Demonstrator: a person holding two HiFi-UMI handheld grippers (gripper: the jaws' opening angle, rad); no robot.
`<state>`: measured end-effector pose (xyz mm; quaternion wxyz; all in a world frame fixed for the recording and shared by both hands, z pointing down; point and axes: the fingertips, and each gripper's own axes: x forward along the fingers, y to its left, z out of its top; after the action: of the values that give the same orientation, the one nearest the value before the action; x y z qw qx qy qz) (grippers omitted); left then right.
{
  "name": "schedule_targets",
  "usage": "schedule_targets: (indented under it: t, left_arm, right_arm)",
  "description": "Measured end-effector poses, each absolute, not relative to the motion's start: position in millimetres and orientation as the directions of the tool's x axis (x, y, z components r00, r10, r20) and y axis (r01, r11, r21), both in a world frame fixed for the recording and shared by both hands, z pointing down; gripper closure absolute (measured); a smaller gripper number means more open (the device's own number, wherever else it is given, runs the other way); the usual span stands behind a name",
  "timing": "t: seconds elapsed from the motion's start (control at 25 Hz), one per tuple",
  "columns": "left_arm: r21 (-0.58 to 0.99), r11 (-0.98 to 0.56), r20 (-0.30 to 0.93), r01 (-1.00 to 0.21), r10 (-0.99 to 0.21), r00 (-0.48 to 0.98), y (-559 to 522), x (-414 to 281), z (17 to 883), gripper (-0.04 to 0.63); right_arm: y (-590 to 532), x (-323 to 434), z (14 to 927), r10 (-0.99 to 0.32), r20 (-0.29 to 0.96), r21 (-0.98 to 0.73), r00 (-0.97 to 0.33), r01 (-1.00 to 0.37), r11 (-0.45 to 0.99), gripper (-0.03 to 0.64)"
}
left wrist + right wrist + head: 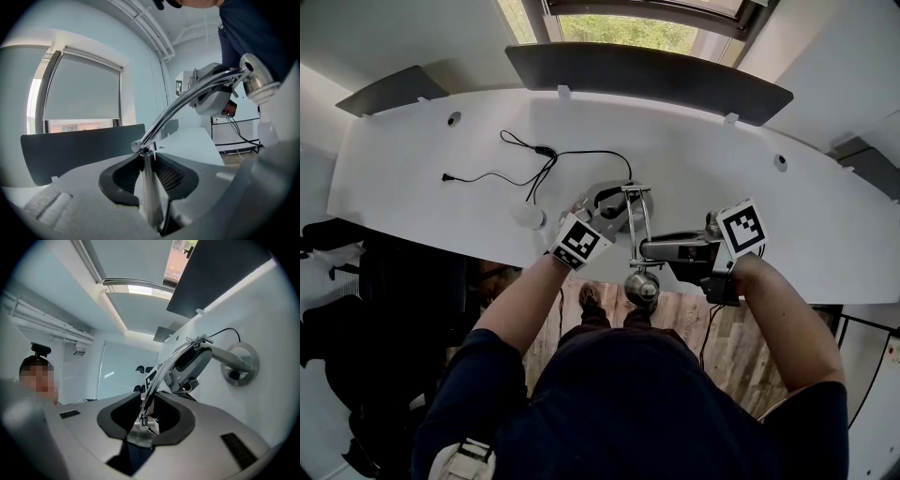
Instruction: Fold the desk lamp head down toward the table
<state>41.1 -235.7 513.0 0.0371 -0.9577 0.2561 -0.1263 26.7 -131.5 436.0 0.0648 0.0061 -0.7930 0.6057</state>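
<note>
A chrome desk lamp stands near the front edge of the white table [412,178], with its round base [605,199] on the top. Its thin arm rods [637,225] reach toward me and end in the round metal head [642,287], out past the table edge. My left gripper [614,214] is at the base end; in its own view the dark pads [174,176] press on the upright chrome post [150,192]. My right gripper [654,249] comes in from the right, shut on the arm rods [149,394] by a small joint [143,423]. The base [240,364] shows beyond.
A black cable [534,164] snakes over the table behind the lamp, and a small white round object [528,217] lies left of the base. A dark panel [647,70] runs along the table's back edge. Wooden floor [741,347] shows below the front edge.
</note>
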Motion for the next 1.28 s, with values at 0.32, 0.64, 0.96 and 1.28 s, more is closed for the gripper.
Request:
schedule_targets:
  t: [0.32, 0.64, 0.96, 1.28]
  left_arm:
    - [-0.141, -0.881, 0.226, -0.451, -0.473, 0.852, -234, 39, 517, 0.487]
    - [-0.152, -0.899, 0.225, -0.410, -0.435, 0.872, -233, 39, 526, 0.488]
    - [-0.153, -0.905, 0.210, -0.398, -0.423, 0.881, -233, 40, 526, 0.488]
    - [-0.155, -0.918, 0.197, -0.365, -0.391, 0.899, -230, 42, 525, 0.488]
  right_arm:
    - [-117, 25, 458, 0.057, 0.147, -0.954, -0.988, -0.126, 0.271, 0.529]
    - [-110, 25, 489, 0.065, 0.221, -0.931, -0.973, -0.191, 0.311, 0.539]
    - [-109, 25, 509, 0.055, 0.268, -0.908, -0.962, -0.233, 0.347, 0.543]
    - [-108, 26, 524, 0.041, 0.324, -0.874, -0.945, -0.282, 0.397, 0.543]
